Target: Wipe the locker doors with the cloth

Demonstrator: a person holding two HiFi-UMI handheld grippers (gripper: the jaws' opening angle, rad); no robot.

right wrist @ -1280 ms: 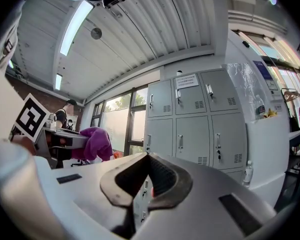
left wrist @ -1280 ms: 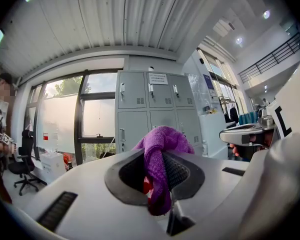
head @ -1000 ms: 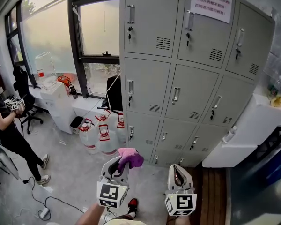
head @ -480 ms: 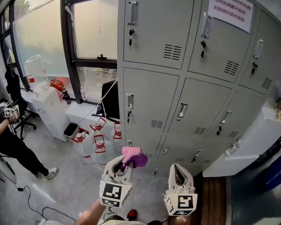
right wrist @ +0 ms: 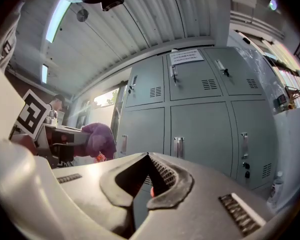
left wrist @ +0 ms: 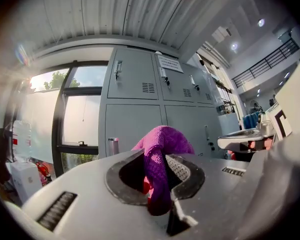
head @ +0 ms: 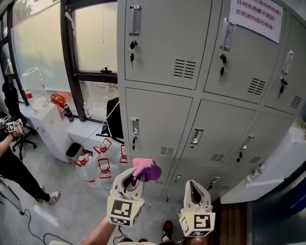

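The left gripper [head: 134, 181] is pinching a purple cloth [head: 146, 169], its jaws closing on a fold low in the fabric while the rest is bunching up in a loose wad above and ahead of the tips. The right gripper [head: 193, 186] is riding beside it with its jaws pressed together and nothing between them. Both are pointing toward the grey lockers [head: 166, 45], which are standing near but apart from the cloth; no wiping contact is showing yet. The cloth is looking soft, light and limp, so it is likely folding and sliding on the painted metal, not pushing back, and it is probably needing firm pressure from behind to clean anything. The present hold seems sound for that: the wad is sitting in front of the jaws, so fabric, not hard gripper, should be meeting the door first. A shallower pinch would risk the cloth slipping free under a hard stroke. The door handles [head: 196, 137], the key locks and the vent slots are sticking out or breaking the surface, and loose fabric may be catching on them. A paper notice [head: 257, 10] is hanging on an upper door, and a person [head: 2, 152] is standing off to the left by the window.
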